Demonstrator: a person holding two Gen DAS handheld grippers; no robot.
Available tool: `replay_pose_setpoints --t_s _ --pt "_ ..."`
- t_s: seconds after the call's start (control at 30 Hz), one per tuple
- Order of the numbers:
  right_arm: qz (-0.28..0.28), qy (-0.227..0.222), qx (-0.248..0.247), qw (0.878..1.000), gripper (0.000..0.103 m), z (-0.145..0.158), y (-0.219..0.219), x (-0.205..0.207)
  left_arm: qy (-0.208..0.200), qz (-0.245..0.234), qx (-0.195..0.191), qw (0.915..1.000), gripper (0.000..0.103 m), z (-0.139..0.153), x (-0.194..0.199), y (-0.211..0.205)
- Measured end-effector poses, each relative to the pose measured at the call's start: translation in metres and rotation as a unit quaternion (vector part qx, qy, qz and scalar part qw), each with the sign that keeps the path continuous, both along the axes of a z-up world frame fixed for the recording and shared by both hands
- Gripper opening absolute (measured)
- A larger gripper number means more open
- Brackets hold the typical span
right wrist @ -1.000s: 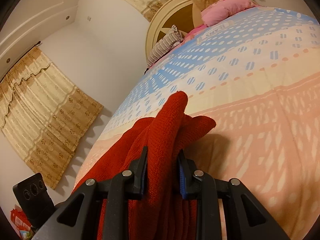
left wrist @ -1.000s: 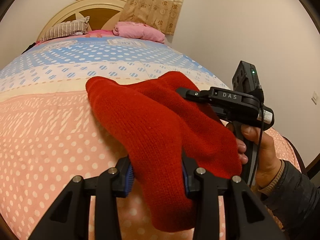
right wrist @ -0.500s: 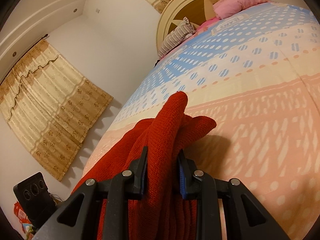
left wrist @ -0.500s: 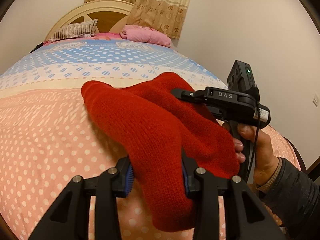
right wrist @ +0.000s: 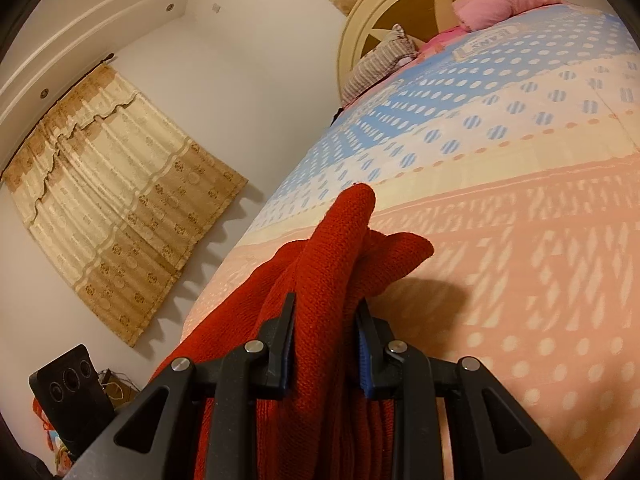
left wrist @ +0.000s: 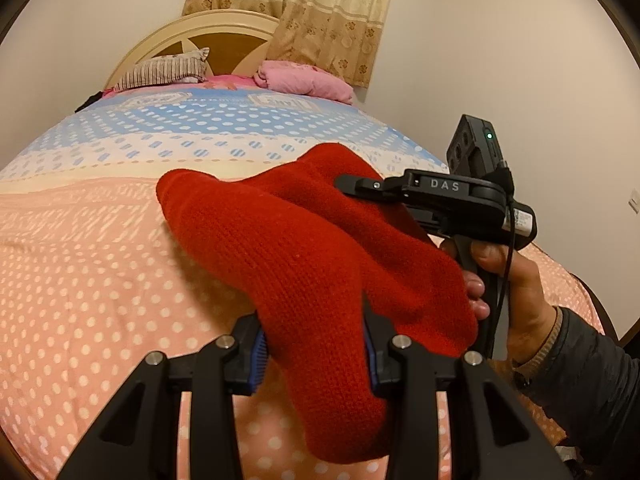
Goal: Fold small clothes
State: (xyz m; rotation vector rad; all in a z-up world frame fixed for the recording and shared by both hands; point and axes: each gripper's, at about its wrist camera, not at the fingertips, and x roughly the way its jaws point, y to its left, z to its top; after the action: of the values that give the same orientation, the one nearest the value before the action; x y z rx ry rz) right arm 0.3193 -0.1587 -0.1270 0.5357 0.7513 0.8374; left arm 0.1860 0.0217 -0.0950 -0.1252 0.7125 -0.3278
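bed (left wrist: 100, 280): dotted pink-and-blue cover | far end: striped pillow (left wrist: 164, 72), pink pillow (left wrist: 304, 84)

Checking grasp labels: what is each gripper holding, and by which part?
Both clamp the same red knitted garment, lifted above the bedspread. Left gripper grips a bunched near end; right gripper grips gathered folds at its other side.

A home bedroom. A bed (left wrist: 80, 280) with a dotted pink and blue quilt fills the room, with a curved wooden headboard (left wrist: 224, 36), a striped pillow (left wrist: 164, 72) and a pink pillow (left wrist: 304, 82) at its far end. Patterned beige curtains (right wrist: 120, 208) hang against plain white walls (left wrist: 500, 40).
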Motion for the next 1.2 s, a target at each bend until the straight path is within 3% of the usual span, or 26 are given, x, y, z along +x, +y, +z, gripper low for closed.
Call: replay_pose_setpoints --t_s 0.63,0.97,1.07,1.2 --pt "0.056 0.008 -0.015 0.998 0.026 -0.006 0.064 -0.011 0.007 0.024 0.043 0.9988 0.039 -0.015 -0.031 0.025" --pt "0.070 0.018 -0.024 0.997 0.026 -0.013 0.084 -0.003 0.026 0.040 0.057 0.9972 0.039 -0.036 -0.035 0.036" --pt "0.070 0.021 -0.025 0.997 0.026 -0.013 0.085 -0.002 0.031 0.042 0.056 0.9971 0.041 -0.039 -0.036 0.036" --pt "0.065 0.027 -0.023 0.997 0.026 -0.017 0.081 0.001 0.041 0.047 0.053 0.9966 0.051 -0.043 -0.036 0.037"
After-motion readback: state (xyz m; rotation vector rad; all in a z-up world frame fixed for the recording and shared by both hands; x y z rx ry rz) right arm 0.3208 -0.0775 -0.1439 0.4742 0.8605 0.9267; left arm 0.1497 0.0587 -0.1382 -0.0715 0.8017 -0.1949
